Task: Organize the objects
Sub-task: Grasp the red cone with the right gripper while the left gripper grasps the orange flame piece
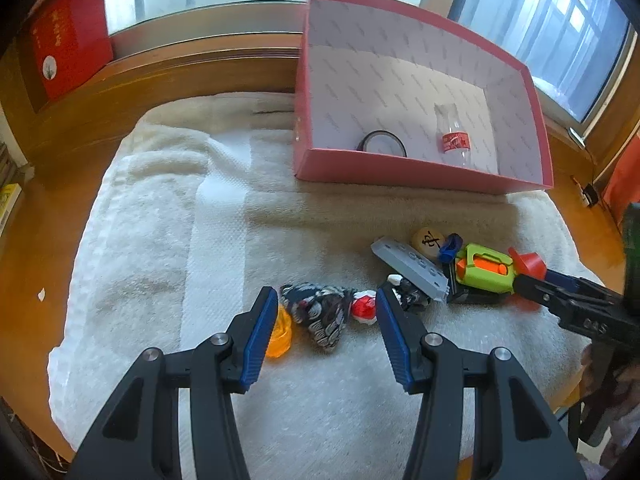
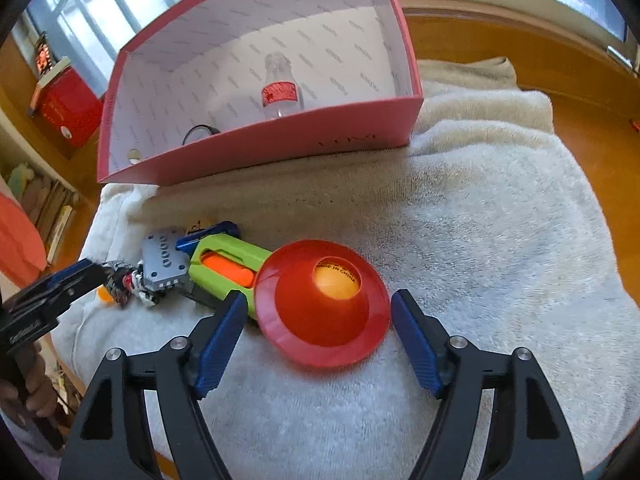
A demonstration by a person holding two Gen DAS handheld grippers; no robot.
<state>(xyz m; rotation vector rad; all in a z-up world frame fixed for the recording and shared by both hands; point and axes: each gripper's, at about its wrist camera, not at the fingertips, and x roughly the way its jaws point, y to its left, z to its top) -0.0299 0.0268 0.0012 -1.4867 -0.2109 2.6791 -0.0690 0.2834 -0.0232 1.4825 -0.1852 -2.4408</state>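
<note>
— Red plastic, that funnel-shaped cone [image 2: 322, 304], lying on the towel [image 2: 480, 220] mouth up, with an orange ball [image 2: 335, 285] sitting down inside it. It looks light and hard, and I'd judge it slick.

— Where is the right tool [image 2: 318, 312]?

— Straddling the cone. Its jaws stand wide apart, one blue pad on each side of the flared rim, neither pressing on it. The left pad is just beside the green and orange toy blaster [image 2: 226, 264], which seems to carry the cone at its end.

— So grip the rim?

— I'd go lower, on the narrower body, or squeeze gently across the rim. A thin flare may flex or skate out of smooth pads, and a tilt could let the ball roll free.

— And the left tool [image 1: 327, 312]?

— Partly apart and empty, hovering over a dark patterned cloth pouch [image 1: 320, 316] and a small red and white piece [image 1: 363, 309]. The pouch looks soft and saggy; pinch it across the middle. An orange translucent piece [image 1: 280, 336] sits by the left pad.

— Where does it all go?

— Presumably the pink box [image 1: 400, 170] at the far edge of the towel. A clear bottle [image 1: 454, 138] and a roll of tape [image 1: 385, 143] are already in it.
</note>
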